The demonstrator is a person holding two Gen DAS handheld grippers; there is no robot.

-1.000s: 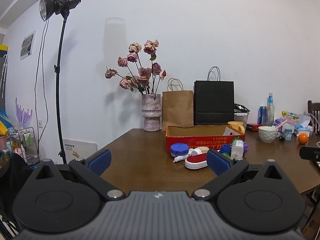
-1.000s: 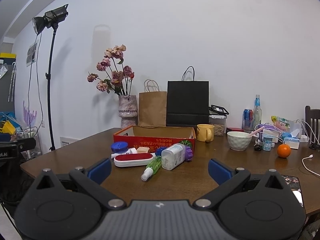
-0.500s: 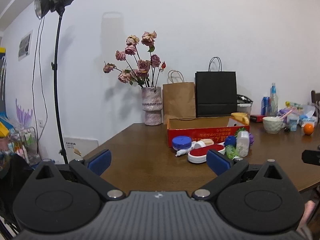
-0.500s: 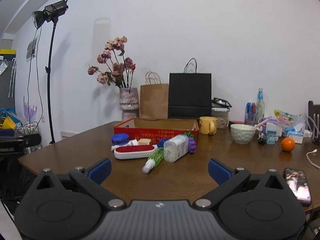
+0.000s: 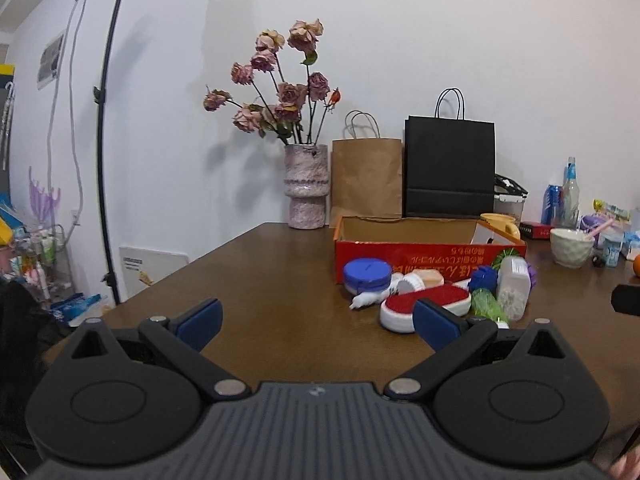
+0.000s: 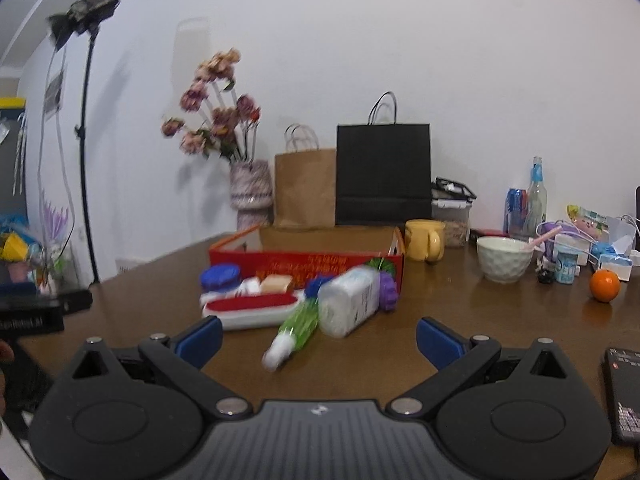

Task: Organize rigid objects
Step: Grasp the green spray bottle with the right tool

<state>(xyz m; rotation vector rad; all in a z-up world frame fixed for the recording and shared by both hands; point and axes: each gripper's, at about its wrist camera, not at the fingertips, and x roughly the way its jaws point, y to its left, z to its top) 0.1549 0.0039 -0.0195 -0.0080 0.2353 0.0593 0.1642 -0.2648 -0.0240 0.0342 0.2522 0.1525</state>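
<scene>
A red cardboard box (image 5: pixel 424 258) (image 6: pixel 304 262) stands open on the brown table (image 5: pixel 260 280). In front of it lies a pile: a blue-lidded jar (image 5: pixel 367 276) (image 6: pixel 220 276), a red and white brush (image 5: pixel 424 306) (image 6: pixel 250 310), a green spray bottle (image 6: pixel 298 326) (image 5: pixel 484 304), a white bottle (image 6: pixel 352 306) (image 5: pixel 513 292). My left gripper (image 5: pixel 318 318) is open and empty, left of the pile. My right gripper (image 6: pixel 320 338) is open and empty, just short of the spray bottle.
A vase of dried roses (image 5: pixel 306 192), a brown bag (image 5: pixel 366 178) and a black bag (image 5: pixel 450 168) stand behind the box. A yellow mug (image 6: pixel 425 239), white bowl (image 6: pixel 505 258), orange (image 6: pixel 605 286) and phone (image 6: pixel 624 392) lie to the right. A light stand (image 5: pixel 105 140) rises at left.
Both grippers have moved forward toward the pile, which looks larger now. The right wrist view is blurred by motion. Both stay open and empty.
</scene>
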